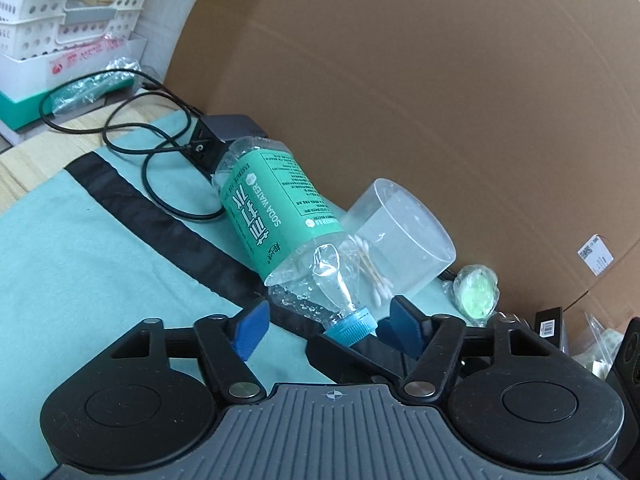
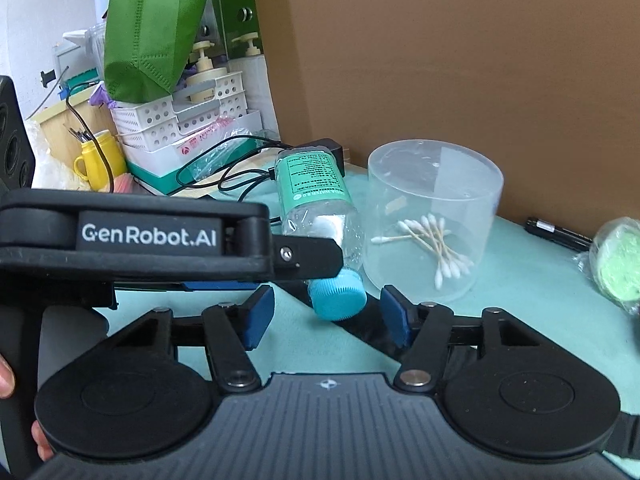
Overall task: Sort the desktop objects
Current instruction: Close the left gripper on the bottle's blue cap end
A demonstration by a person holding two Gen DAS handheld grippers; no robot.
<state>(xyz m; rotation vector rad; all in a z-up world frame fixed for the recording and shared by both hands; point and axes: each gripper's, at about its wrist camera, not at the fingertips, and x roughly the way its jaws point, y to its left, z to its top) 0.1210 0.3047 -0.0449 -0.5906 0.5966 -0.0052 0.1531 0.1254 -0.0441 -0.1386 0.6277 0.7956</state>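
**Plastic bottle lies between two grippers on a teal cloth**

Teal cloth (image 1: 100,248), crossed by a black band, covers the desk, and on it a clear soda water bottle (image 1: 276,216) with a green label lies on its side. Its blue cap (image 2: 338,296) points towards both tools. A big cardboard sheet (image 1: 420,100) stands just behind as a backdrop.

The left gripper (image 1: 326,322) has its blue pads on either side of the bottle's neck and cap, with a gap showing on each side, so its jaws are partly open and press on nothing. In the right wrist view, the right gripper (image 2: 328,318) sits the same way: pads apart, the cap just ahead of and between them, not squeezed. The left tool's black finger crosses that view and lies over the bottle's shoulder; whether it touches the plastic I cannot say from here.

Just beside the bottle, on its right, a clear round tub (image 2: 436,216) rests upside down over a small heap of cotton swabs (image 2: 436,246). Farther right lies a green puck in a clear wrapper (image 2: 618,268), and a black pen (image 2: 558,234) rests along the foot of the cardboard.

Behind the bottle a black charger (image 1: 228,130) trails a looped cable (image 1: 152,152). White perforated baskets (image 2: 180,120) are stacked at the back left, with a yellow mug (image 2: 98,162) near them.
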